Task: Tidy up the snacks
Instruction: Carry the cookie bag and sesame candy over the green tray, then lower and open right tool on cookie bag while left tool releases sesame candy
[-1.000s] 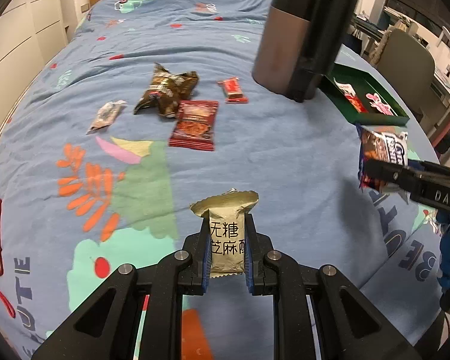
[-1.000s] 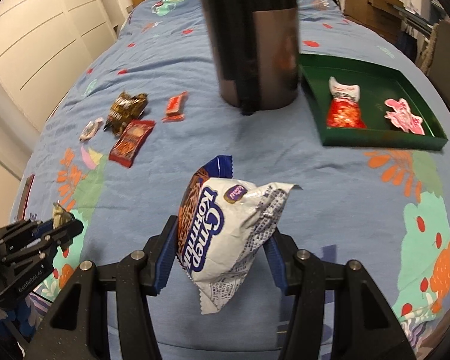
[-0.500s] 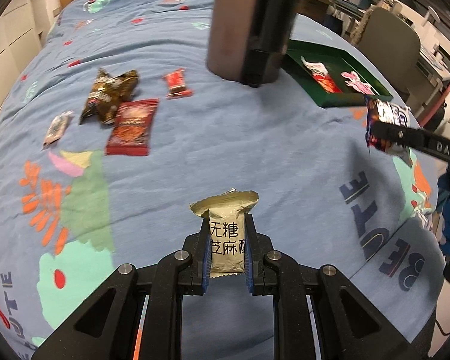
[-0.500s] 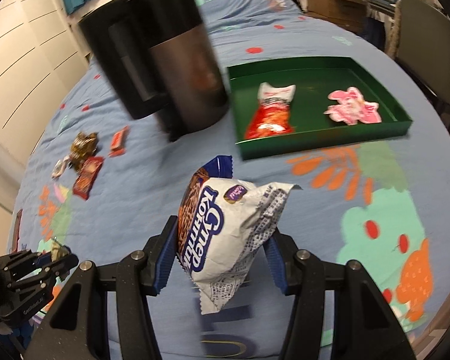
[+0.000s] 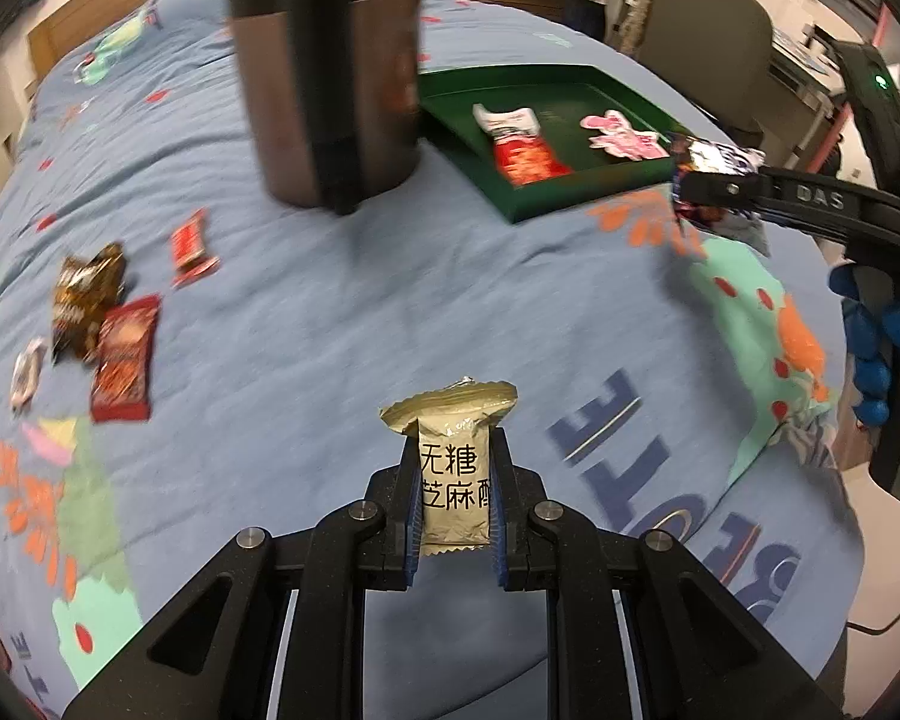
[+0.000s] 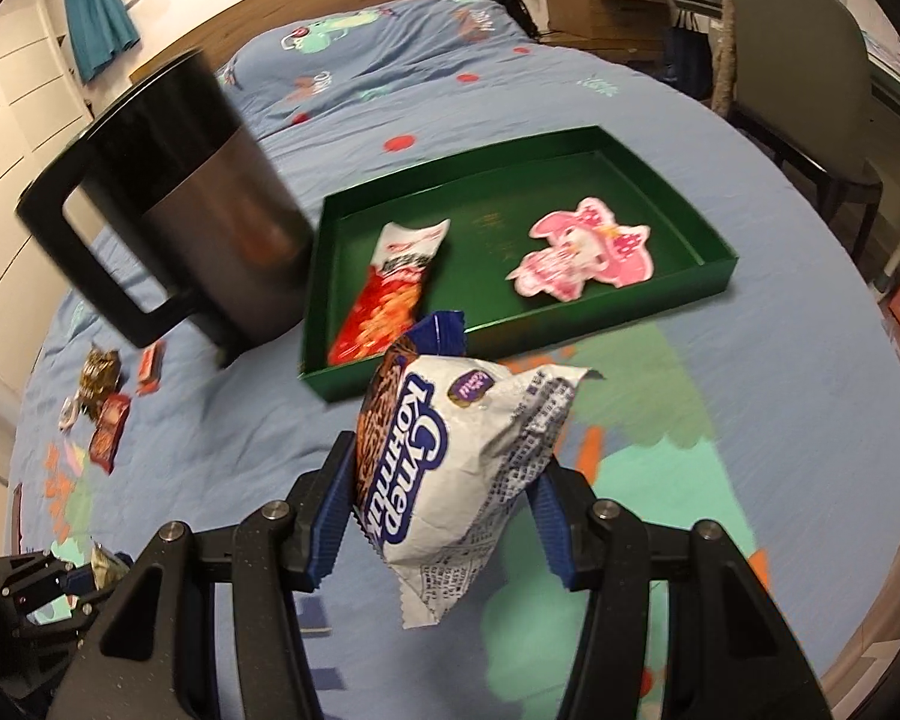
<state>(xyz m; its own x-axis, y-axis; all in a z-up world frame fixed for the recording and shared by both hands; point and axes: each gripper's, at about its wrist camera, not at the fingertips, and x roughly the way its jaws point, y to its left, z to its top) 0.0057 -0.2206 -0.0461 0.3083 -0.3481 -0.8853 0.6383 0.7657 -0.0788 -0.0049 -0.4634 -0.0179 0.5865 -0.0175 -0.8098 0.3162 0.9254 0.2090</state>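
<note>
Two grippers pinching snack packets [image 5: 455, 474] [image 6: 450, 456], tall jug [image 6: 210, 228] (dark) beside green tray [image 6: 660, 177].

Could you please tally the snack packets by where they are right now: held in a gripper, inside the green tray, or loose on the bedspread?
Held in a gripper: 2, gold packet and white-and-blue packet
In the green tray: 2, red-and-white packet and pink packet
Loose on the bedspread: 4
Total: 8

"无糖" on gold packet [image 5: 455, 483]; "DAS" on right claw [image 5: 720, 192]
</note>
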